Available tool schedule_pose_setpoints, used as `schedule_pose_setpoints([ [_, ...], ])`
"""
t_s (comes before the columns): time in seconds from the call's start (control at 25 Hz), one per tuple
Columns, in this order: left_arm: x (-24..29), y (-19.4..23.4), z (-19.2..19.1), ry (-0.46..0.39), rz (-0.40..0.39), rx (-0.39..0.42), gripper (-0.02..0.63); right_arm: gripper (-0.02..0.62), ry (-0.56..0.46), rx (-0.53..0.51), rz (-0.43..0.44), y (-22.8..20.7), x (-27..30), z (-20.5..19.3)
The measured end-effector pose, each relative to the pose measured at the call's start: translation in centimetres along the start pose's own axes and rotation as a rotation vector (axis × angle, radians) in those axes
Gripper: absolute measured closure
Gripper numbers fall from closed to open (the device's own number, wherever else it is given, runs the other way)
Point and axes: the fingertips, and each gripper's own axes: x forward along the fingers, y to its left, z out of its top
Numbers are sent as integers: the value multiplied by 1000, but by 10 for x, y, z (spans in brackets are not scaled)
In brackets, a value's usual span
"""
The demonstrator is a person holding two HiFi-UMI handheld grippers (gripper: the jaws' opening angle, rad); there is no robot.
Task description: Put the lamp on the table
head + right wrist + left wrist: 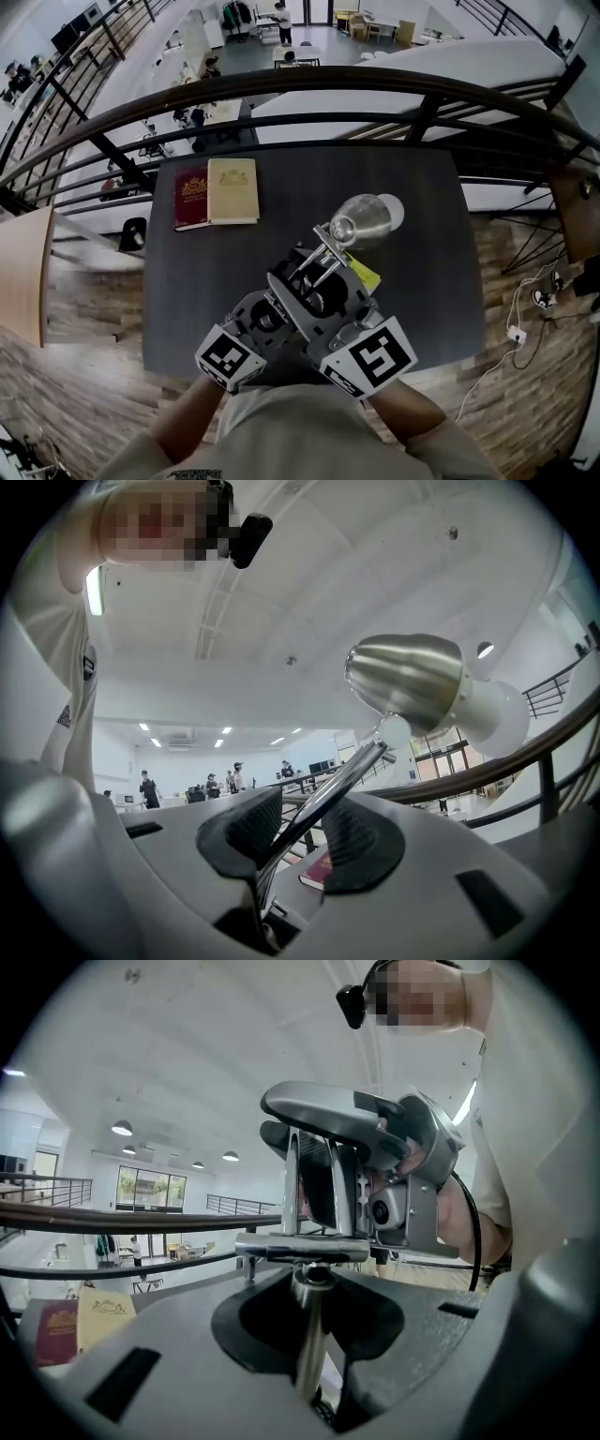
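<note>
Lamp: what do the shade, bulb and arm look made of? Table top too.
On the lamp, the shade looks like brushed metal, satin silver, with soft streaked highlights. The bulb is matte white, glass or plastic; can't tell which. The arm looks like polished, chrome-like metal rods with sharp reflections. The table top is dark grey and matte with no glare, perhaps laminate or painted wood.

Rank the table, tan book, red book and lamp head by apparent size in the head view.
1. table
2. tan book and lamp head: alike, and the latter sits nearer the camera, so unranked
3. red book, slightly narrower
</note>
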Motion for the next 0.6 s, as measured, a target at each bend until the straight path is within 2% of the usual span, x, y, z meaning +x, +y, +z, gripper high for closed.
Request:
schedule_pose_setpoints([
  [0.32,-19,4,-4,9,-6,-2,525,465,14,-5,-19,15,9,-5],
  [0.6,-39,12,-20,24,33,-11,525,466,52,-1,-14,31,21,-22],
])
